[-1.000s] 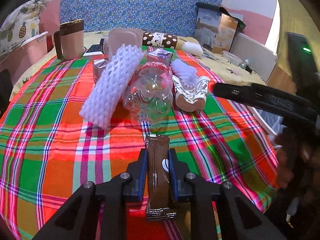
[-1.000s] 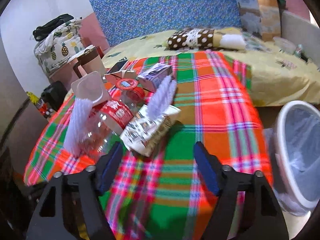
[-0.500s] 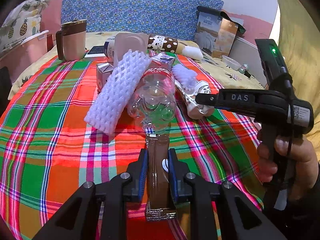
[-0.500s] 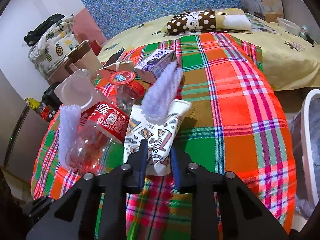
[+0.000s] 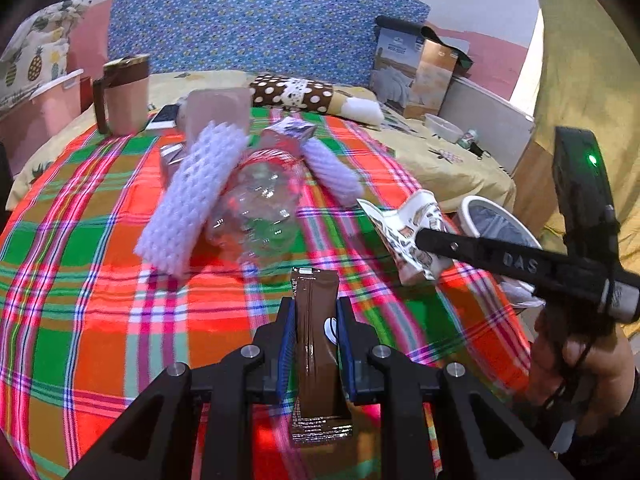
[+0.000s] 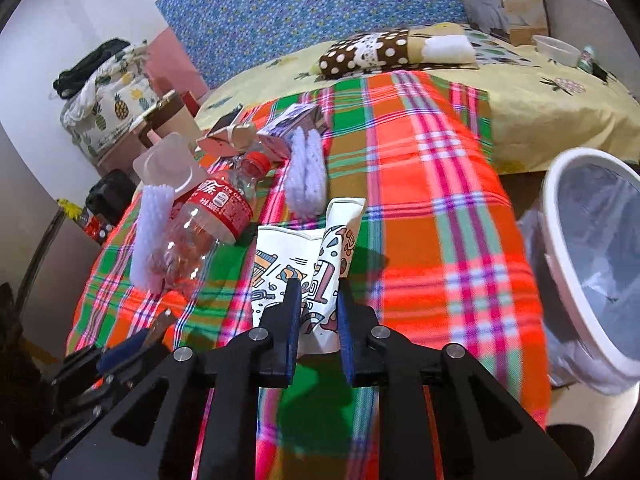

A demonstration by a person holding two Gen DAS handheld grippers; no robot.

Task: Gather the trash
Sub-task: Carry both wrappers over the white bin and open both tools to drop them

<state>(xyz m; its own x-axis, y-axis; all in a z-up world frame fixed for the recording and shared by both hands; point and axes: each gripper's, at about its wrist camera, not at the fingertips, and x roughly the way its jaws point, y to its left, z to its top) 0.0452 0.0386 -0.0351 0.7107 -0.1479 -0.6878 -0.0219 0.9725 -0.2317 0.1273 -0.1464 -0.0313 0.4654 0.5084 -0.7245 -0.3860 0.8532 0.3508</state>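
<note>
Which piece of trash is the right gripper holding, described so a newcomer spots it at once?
On the plaid tablecloth, beside the white trash bin, the right gripper is shut on a flattened paper cup. Unlike the clear plastic bottle and white foam nets nearby, it is white with cartoon doodles.

Left wrist view: low over the plaid cloth (image 5: 100, 320), facing the bed's headboard at 12 o'clock. Right wrist view: similarly close, angled left. Shared: plastic bottle (image 5: 256, 208) (image 6: 200, 232), bin (image 6: 592, 264).
</note>
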